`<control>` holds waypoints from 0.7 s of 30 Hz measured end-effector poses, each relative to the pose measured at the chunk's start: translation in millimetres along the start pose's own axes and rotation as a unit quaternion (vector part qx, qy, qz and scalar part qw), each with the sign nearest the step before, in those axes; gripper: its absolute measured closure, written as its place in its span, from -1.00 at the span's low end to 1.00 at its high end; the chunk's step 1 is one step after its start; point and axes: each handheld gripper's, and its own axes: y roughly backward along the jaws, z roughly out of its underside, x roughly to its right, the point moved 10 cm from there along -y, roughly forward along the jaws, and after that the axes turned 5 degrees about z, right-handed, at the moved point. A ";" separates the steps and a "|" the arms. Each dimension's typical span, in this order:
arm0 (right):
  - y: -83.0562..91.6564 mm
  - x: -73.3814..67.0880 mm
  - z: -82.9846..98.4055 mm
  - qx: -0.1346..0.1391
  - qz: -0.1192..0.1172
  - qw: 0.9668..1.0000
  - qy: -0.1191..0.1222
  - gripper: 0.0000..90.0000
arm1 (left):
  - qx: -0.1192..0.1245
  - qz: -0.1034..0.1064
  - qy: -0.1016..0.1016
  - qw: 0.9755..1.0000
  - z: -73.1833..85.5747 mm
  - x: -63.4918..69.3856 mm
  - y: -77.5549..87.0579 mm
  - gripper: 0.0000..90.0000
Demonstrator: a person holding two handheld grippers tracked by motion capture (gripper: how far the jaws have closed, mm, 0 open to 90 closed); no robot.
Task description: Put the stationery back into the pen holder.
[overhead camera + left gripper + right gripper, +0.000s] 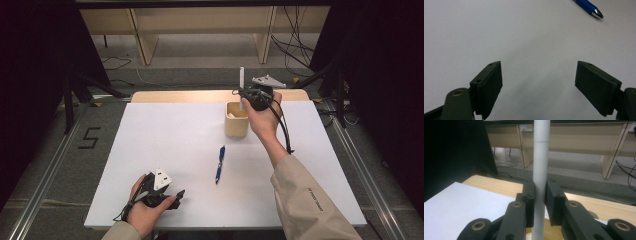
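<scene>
You are holding the slim white cylindrical pen [540, 167] upright in your right gripper [539, 202], whose jaws are clamping tightly on both sides of its barrel. In the high view that pen [242, 76] is standing just above the pale beige square pen holder cup [236, 122] near the far edge of the white-covered table [165, 135]; its lower end seems to be at or just inside the cup's mouth, though your hand is hiding the tip.

To finish this step well, keep the pen vertical and centred over the opening, lower it straight down until the tip is well inside, and only then ease the jaws apart. Letting go too high or tilted could make it bounce off the rim or tip the light cup.

Your left gripper [165, 192] is resting at the near left of the table with its jaws spread wide and gripping nothing. The blue ballpoint pen with a silver tip [589, 7] is lying flat in the middle of the table, apart from the cup, likely next to go.
</scene>
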 end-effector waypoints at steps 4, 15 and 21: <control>-1.4 -1.9 1.0 0.000 -0.002 1.000 0.002 0.75 | 0.000 0.000 0.000 1.000 0.1 -0.1 0.0 -0.51; -5.5 -4.9 6.6 -0.007 -0.002 1.000 0.008 0.75 | 0.000 -0.001 0.000 1.000 -0.1 -0.2 0.1 -0.51; -7.0 -5.6 7.2 -0.005 -0.002 1.000 0.011 0.75 | 0.000 -0.001 0.000 1.000 -0.2 -0.1 0.1 -0.52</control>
